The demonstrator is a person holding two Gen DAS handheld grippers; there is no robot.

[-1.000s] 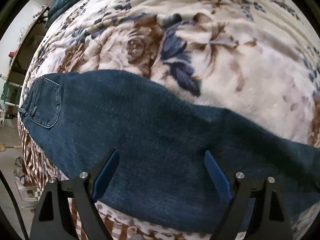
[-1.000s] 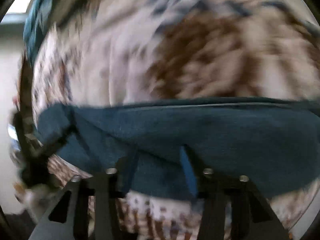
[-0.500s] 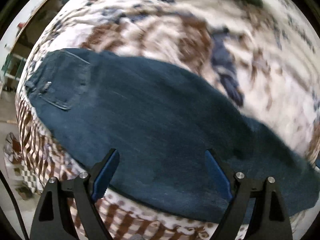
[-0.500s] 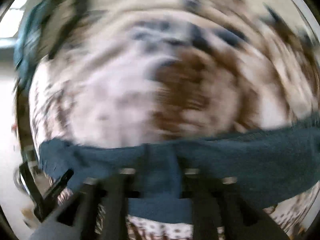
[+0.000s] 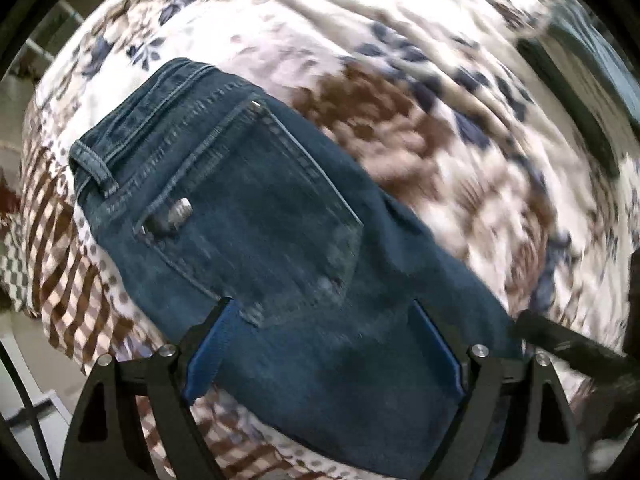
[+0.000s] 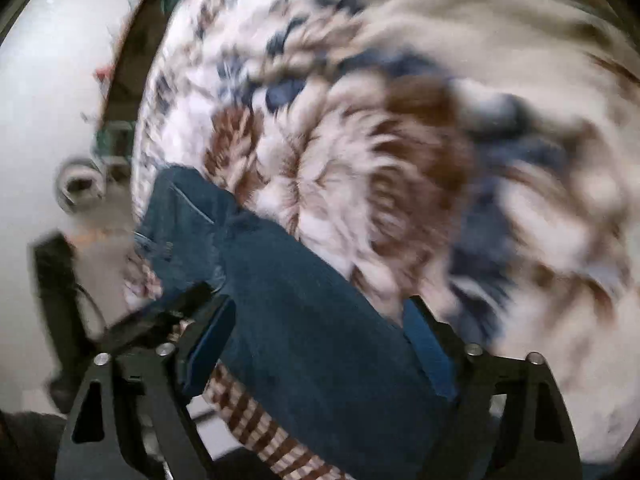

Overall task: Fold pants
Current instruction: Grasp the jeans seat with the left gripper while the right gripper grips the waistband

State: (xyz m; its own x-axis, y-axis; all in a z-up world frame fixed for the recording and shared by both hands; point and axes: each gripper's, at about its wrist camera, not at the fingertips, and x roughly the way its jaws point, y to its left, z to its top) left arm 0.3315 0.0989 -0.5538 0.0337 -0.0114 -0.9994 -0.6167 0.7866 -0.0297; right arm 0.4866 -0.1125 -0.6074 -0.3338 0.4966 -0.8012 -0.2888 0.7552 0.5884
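Note:
Dark blue jeans point(image 5: 256, 216) lie flat on the floral blanket point(image 5: 400, 40), back pocket up, waistband towards the upper left. My left gripper point(image 5: 326, 354) hovers over the seat just below the pocket, jaws wide open with nothing pressed between the blue pads point(image 5: 210, 350). In the blurred right wrist view the jeans point(image 6: 312, 320) run diagonally from the waist at the left. My right gripper point(image 6: 320, 354) stands open above the leg, its pads apart from the cloth. A dark shape at the left there is probably the left gripper's body point(image 6: 160, 316).
The blanket's brown checked border point(image 5: 68, 264) hangs over the bed edge at the left, with floor point(image 5: 36, 364) beyond. A dark strip of cloth point(image 5: 568, 100) lies at the upper right. The right gripper's dark body point(image 5: 568, 350) reaches in at the lower right.
Both grippers swept along the jeans toward the waist; the back pocket now fills the left view. The right gripper, shut on the jeans' edge a second ago, has let go and stands open.

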